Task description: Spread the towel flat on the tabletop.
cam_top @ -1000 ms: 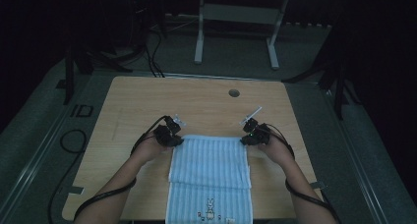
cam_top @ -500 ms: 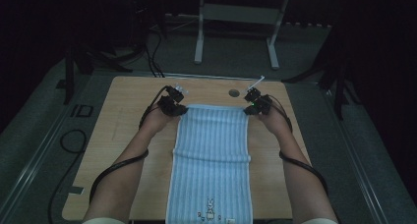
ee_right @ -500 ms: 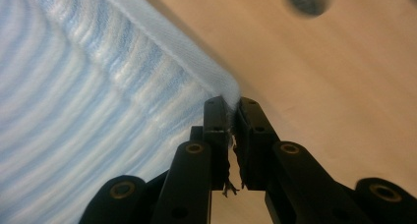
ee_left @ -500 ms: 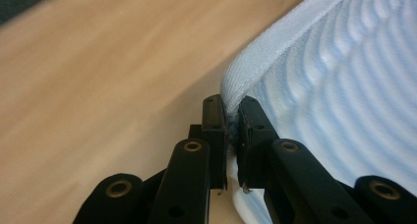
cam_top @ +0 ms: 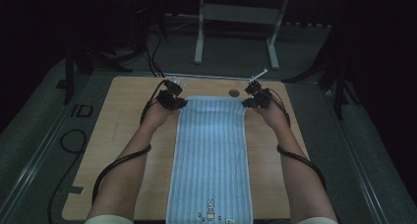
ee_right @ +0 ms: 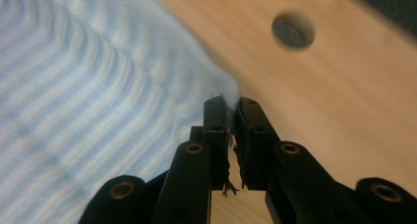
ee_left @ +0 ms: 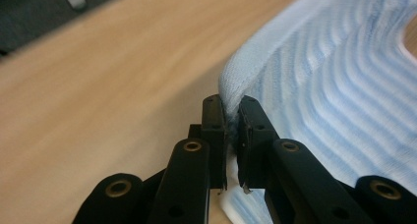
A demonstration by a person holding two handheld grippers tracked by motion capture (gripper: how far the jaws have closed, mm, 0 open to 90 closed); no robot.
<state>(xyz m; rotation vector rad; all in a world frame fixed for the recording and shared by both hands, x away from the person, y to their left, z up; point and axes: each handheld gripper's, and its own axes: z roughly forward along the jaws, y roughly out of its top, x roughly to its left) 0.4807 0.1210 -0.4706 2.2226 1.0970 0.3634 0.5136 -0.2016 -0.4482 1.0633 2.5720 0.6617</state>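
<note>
My left claw [ee_left: 231,111] and right claw [ee_right: 234,108] each clench a far corner of the towel [cam_top: 211,150]; I should keep it tight and lower both evenly.

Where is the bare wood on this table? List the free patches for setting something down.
Bare strips of the wooden table run along both sides of the blue striped towel, though a forearm crosses each. A narrow band lies beyond the towel's far edge, around the round grommet hole. Crowded: the far corners, pinched by the left gripper and right gripper.
</note>
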